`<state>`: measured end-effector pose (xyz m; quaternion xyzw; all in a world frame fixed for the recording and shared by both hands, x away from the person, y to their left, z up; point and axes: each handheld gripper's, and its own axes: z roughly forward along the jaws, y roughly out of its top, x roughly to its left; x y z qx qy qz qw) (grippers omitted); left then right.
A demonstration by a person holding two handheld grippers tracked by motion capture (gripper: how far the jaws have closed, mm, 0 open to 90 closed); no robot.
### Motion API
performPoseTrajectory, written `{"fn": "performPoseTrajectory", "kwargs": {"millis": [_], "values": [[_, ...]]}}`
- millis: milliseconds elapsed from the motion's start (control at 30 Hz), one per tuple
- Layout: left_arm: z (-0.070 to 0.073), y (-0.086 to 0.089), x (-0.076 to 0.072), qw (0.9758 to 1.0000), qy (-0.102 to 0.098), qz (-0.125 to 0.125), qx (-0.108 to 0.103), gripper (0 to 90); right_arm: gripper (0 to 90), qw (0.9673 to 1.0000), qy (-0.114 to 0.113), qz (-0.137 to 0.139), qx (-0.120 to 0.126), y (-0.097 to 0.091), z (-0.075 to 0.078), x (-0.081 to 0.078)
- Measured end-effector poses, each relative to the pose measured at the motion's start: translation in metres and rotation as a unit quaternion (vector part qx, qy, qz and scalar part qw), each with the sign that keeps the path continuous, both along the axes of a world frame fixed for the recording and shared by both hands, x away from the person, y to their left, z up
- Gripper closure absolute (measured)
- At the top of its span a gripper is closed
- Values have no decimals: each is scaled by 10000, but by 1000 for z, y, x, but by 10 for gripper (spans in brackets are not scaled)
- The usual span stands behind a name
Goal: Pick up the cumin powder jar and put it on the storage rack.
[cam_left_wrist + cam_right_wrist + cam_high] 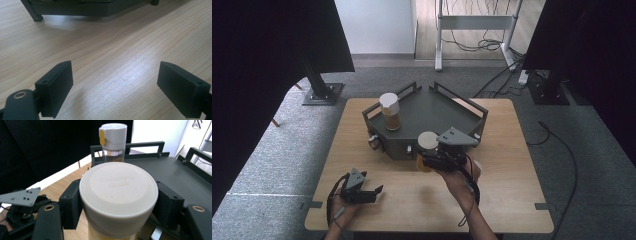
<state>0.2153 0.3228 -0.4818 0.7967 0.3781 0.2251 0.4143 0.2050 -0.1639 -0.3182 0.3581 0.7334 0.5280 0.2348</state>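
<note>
The right hand-held gripper clamps a jar by its white cap, both jaws pressed to the sides — held clear of the tabletop at the front edge of the dark tray, seemingly bound for a spot beside the second jar already standing at the tray's left. The left hand-held gripper rests low over bare wood — jaws wide apart, nothing between them, apparently kept out of the way
</note>
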Motion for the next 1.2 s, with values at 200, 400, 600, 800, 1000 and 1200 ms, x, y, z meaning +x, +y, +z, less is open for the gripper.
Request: {"fn": "performPoseTrajectory", "kwargs": {"millis": [200, 400, 600, 800, 1000, 1200], "values": [[0, 0, 0, 10000, 12, -1, -9, 134, 327, 10000, -6, -2, -36, 2, 13, 11], [0, 1, 1, 10000, 22, -5, -15, 134, 327, 10000, -10, -84, -3, 3, 23, 23], [0, 1, 1, 10000, 28, -2, -19, 134, 327, 9998, -69, -188, -64, 6, 33, 36], [0, 1, 2, 10000, 31, 0, -21, 134, 327, 9995, -105, -279, -114, 12, 40, 51], [0, 1, 2, 10000, 28, -6, -16, 134, 327, 9989, -146, -399, -189, 18, 43, 66], [0, 1, 2, 10000, 29, -5, -31, 134, 327, 9984, -132, -504, -236, 23, 43, 83]]}}
